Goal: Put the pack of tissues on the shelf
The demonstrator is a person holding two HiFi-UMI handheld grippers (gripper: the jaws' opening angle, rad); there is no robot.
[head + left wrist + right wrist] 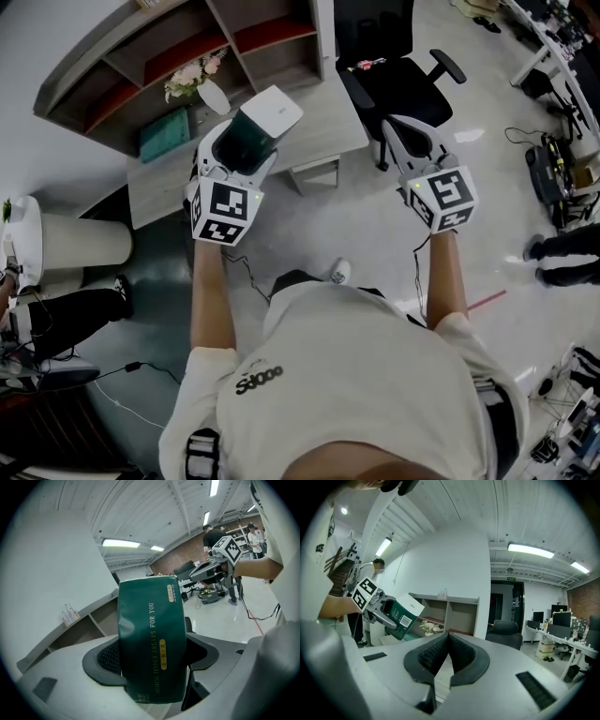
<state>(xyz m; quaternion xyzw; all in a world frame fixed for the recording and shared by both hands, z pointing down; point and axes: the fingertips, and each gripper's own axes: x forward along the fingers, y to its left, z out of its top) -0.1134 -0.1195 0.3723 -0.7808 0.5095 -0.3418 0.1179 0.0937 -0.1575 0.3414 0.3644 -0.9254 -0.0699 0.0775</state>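
Note:
The pack of tissues point(255, 133) is dark green with a white end face and gold print. My left gripper point(242, 148) is shut on it and holds it up over the grey desk point(319, 141), short of the shelf point(187, 52). In the left gripper view the pack point(150, 634) stands upright between the two dark pads, tilted slightly. My right gripper point(405, 129) hangs to the right over the floor, shut with nothing in it; its pads point(433, 656) meet. The right gripper view shows the pack point(401, 613) in front of the shelf point(450, 609), which has open compartments.
A vase of flowers point(199, 80) and a teal box point(164, 134) stand on the desk below the shelf. A black office chair point(394, 66) is beyond my right gripper. A white cylinder point(80, 242) and a seated person's legs point(66, 314) are at the left.

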